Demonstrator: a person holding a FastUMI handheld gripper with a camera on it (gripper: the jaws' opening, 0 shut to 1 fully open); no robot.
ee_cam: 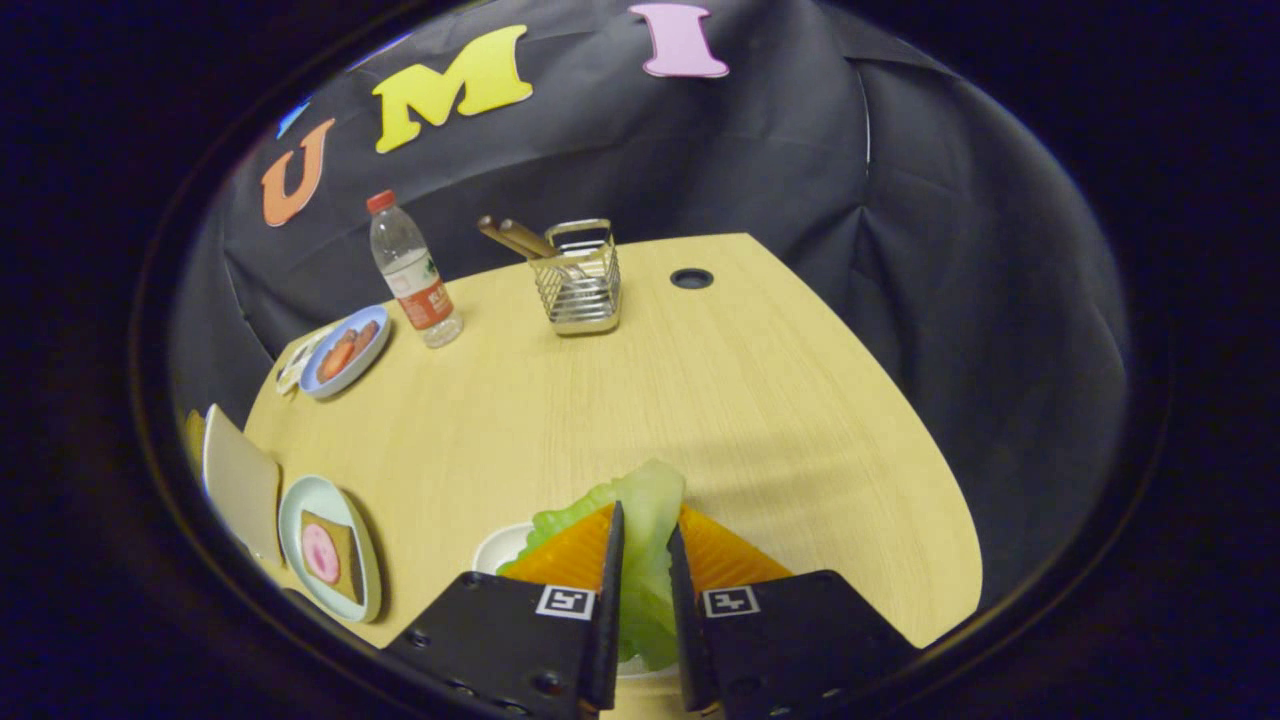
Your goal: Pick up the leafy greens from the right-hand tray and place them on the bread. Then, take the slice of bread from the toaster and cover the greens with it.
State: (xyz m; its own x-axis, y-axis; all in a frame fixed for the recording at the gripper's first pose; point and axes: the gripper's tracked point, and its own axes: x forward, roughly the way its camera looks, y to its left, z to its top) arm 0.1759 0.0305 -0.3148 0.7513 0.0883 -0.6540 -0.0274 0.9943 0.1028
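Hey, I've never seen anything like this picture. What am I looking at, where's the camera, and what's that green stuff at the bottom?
A person holds a handheld two-finger tool, and a fisheye camera riding on it looks forward along its fingers, seen at the bottom. The green stuff is the leafy greens, pinched between both fingers, above a white tray. Everything sits on a light wooden table. Off to the left of the fingers, a plate holds a slice of bread with a pink round slice on it. Beside it stands what is probably the toaster. Farther away are a blue plate of food, a water bottle and a wire holder with utensils.
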